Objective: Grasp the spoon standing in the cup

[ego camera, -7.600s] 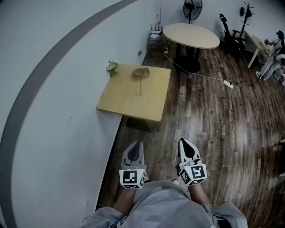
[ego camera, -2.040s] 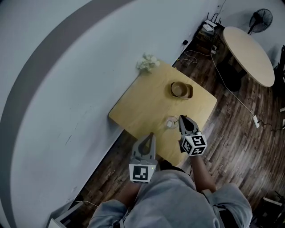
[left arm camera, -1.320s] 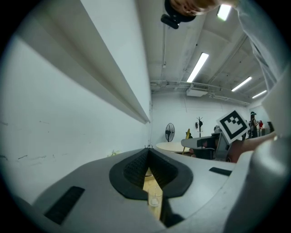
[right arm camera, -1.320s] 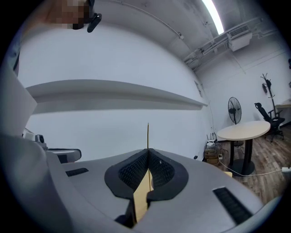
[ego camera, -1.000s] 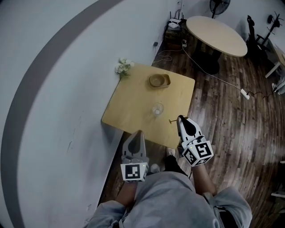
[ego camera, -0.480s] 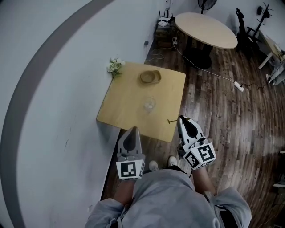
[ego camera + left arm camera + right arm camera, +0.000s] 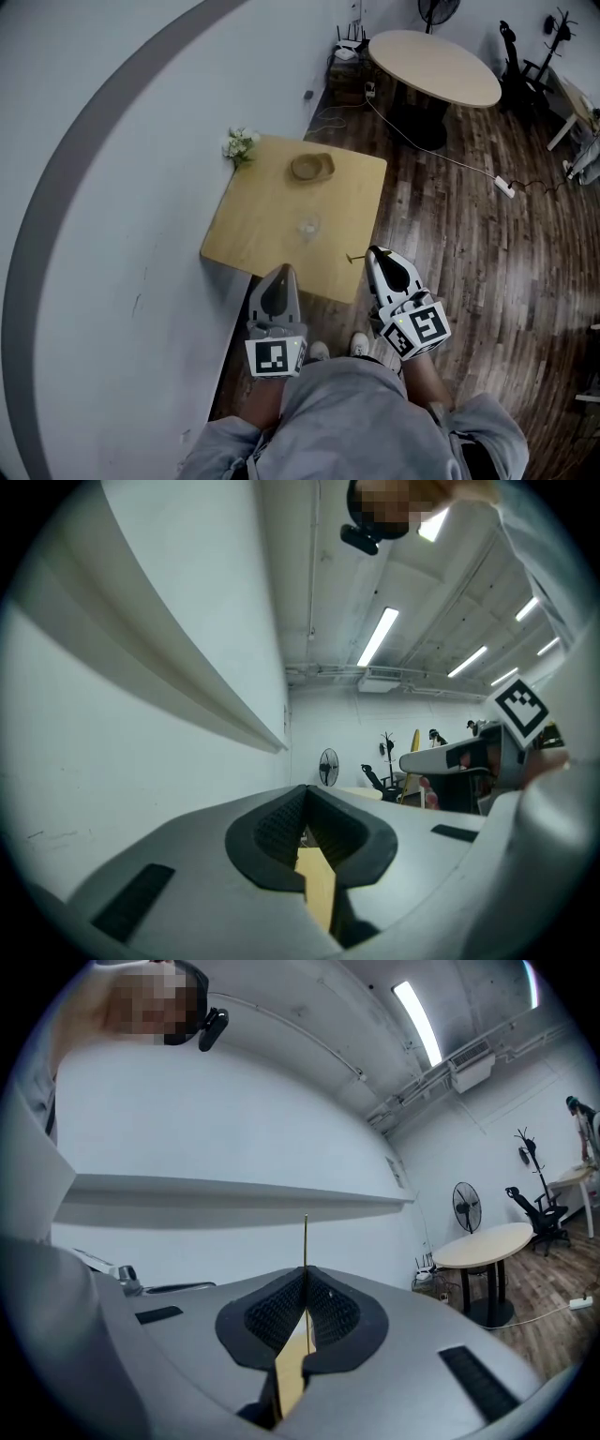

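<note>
Pale square wooden table (image 7: 262, 216) ahead of both grippers; right gripper (image 7: 378, 253) clamped on thin golden spoon (image 7: 305, 1237), left gripper (image 7: 285, 272) closed, empty.

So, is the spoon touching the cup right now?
Apart. The head view shows the spoon held by the right tool, well clear of the cup.

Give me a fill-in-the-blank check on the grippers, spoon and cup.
1. The right gripper is shut on the ____.
2. The left gripper is shut and holds ____.
3. The cup stands on the ____, apart from both grippers.
Missing words: spoon; nothing; table.
</note>
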Demonstrator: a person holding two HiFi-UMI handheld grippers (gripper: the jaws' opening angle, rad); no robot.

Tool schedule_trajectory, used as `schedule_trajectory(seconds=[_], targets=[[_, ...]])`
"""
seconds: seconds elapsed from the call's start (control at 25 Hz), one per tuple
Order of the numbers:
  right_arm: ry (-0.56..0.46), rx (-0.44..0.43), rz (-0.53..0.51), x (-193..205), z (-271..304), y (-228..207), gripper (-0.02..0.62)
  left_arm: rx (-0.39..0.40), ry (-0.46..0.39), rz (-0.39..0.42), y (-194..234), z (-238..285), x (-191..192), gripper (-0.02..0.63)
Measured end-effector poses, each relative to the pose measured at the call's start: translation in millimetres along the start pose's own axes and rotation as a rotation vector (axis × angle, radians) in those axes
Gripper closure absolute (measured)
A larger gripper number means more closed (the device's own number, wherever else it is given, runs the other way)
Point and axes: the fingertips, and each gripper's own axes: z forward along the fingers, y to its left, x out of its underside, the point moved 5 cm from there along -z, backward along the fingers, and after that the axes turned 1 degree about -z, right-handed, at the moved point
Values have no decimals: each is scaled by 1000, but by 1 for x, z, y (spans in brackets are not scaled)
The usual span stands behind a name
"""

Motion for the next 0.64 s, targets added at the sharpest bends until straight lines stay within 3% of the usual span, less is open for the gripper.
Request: schedule_trajectory(seconds=[0.64], targets=[[-10,-22,-20,-5,-7,-6,594,-11,-7,6,-8,4,3,604]])
